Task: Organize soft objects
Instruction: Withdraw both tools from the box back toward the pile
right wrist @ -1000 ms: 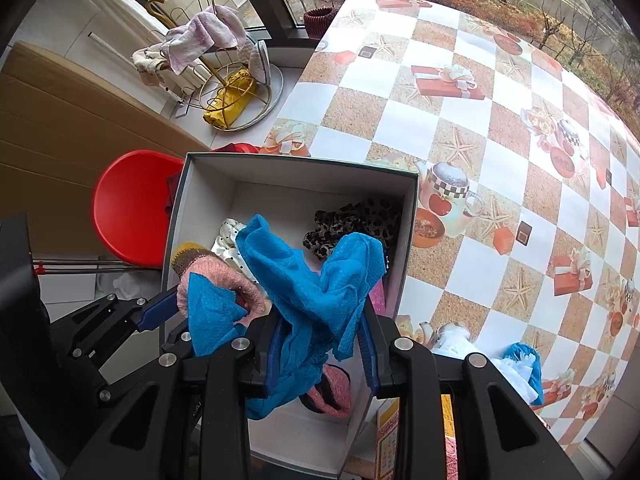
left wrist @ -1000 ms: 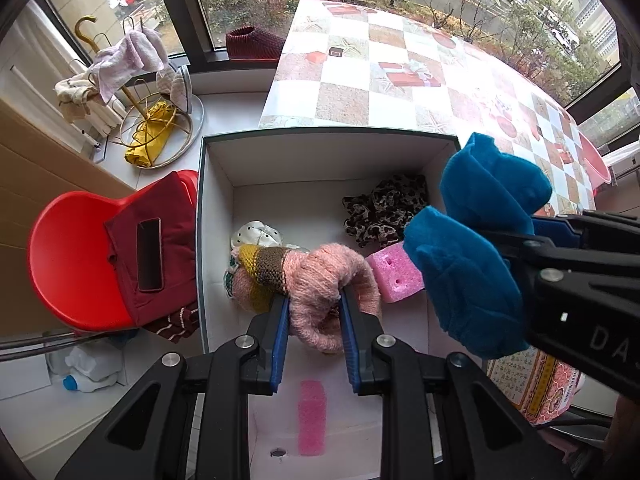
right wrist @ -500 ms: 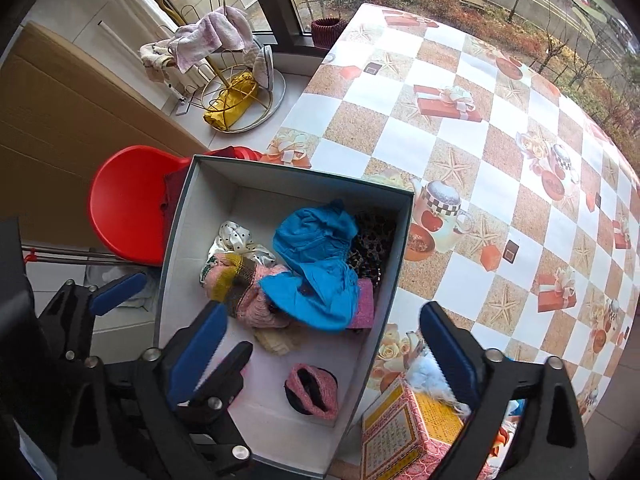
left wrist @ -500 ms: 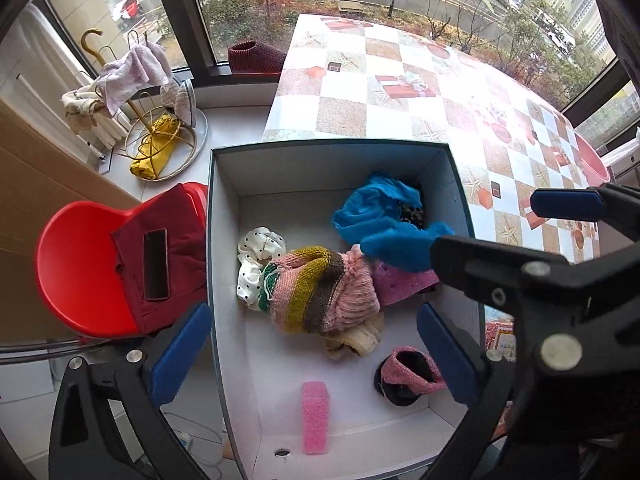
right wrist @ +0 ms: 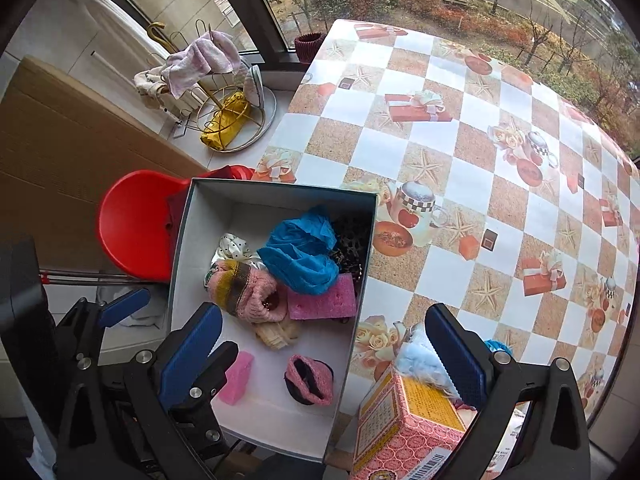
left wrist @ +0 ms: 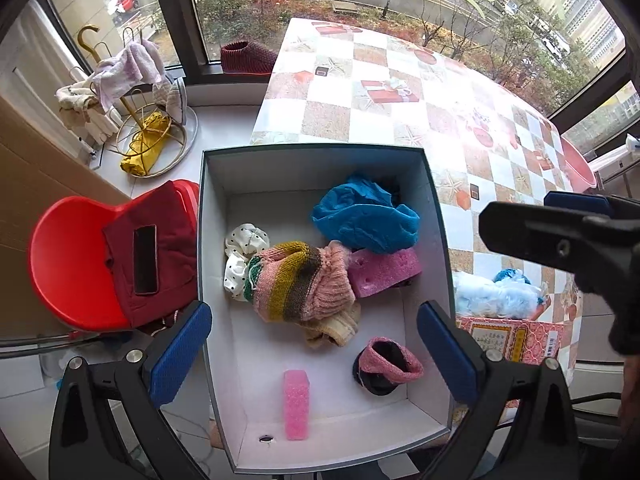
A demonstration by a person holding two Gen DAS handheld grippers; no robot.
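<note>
A white open box (left wrist: 438,240) (right wrist: 182,240) sits at the table's left edge. Inside lie a blue cloth (left wrist: 366,218) (right wrist: 302,254), a pink striped knit hat (left wrist: 302,282) (right wrist: 244,290), a white dotted scrunchie (left wrist: 242,254), a big pink sponge (left wrist: 384,268) (right wrist: 324,300), a small pink sponge (left wrist: 297,404) (right wrist: 237,378), a cream knit piece (left wrist: 332,326) and a pink-and-black sock (left wrist: 386,364) (right wrist: 310,380). My left gripper (left wrist: 316,356) hangs open above the box, nothing between its fingers. My right gripper (right wrist: 322,358) is open too, over the box's right wall.
A pale blue fluffy item (left wrist: 494,294) (right wrist: 416,360) lies on a pink-and-yellow carton (right wrist: 404,420) right of the box. The checked tablecloth (right wrist: 480,168) stretches away to the right. A red chair (left wrist: 76,264) with a dark red garment stands left of the box, a wire rack (left wrist: 150,136) behind it.
Both grippers opened wide. The knit hat dropped from the left one and the blue cloth from the right one into the box. The right gripper has lifted a little.
</note>
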